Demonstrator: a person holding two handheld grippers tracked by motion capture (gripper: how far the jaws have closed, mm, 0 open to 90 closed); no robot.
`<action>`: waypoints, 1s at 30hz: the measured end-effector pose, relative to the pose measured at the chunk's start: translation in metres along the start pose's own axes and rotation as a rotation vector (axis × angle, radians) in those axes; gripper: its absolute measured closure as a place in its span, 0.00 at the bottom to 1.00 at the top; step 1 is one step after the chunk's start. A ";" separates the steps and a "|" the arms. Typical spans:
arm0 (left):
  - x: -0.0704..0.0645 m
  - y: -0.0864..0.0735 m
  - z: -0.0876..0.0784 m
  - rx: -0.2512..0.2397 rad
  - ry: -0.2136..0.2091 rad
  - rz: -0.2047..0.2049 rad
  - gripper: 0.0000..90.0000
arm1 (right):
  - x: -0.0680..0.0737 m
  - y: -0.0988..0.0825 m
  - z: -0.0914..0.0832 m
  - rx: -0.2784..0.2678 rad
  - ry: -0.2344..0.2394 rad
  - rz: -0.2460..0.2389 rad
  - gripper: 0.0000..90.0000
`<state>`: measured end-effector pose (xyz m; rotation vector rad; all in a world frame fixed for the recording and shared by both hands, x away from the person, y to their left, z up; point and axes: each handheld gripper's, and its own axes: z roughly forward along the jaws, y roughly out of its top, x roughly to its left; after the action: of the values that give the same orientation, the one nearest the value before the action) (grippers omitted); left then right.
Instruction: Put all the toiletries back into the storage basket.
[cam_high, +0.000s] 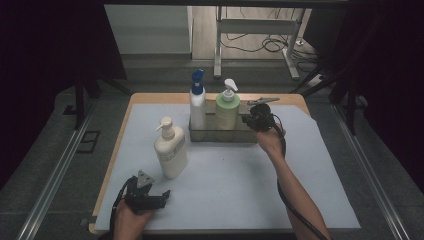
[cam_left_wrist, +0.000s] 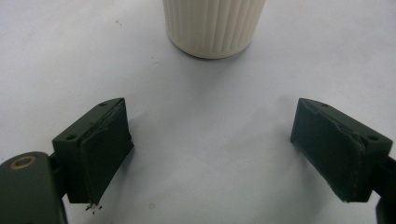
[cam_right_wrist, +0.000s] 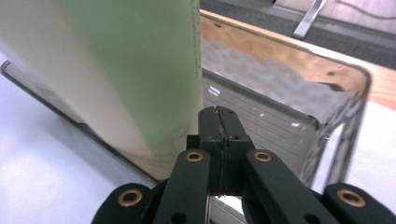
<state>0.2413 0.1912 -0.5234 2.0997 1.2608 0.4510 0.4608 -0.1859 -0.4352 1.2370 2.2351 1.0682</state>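
Green bottle (cam_right_wrist: 140, 70) just beside closed right gripper (cam_right_wrist: 219, 122) fingers.

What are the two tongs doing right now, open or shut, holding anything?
Left tongs: open, holding nothing, aimed at the cream bottle.
Right tongs: shut, nothing between them, at the tray beside the green bottle.

Overhead forward-down; two close jaw-level views

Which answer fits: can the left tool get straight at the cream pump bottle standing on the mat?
Probably yes. The left tool is open, the cream pump bottle stands upright just ahead, and only bare mat lies between them.
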 end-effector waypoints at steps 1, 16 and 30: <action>0.000 0.000 0.000 0.000 0.000 0.000 0.13 | -0.001 0.001 0.003 0.006 0.007 0.007 1.00; 0.000 0.000 0.000 0.000 0.000 0.000 0.13 | -0.004 0.003 0.029 0.051 0.028 0.028 1.00; 0.000 0.000 0.000 0.000 0.000 0.000 0.13 | 0.006 0.001 0.039 0.066 0.045 0.026 1.00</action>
<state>0.2413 0.1911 -0.5235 2.1002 1.2606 0.4509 0.4825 -0.1639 -0.4592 1.2850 2.3108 1.0493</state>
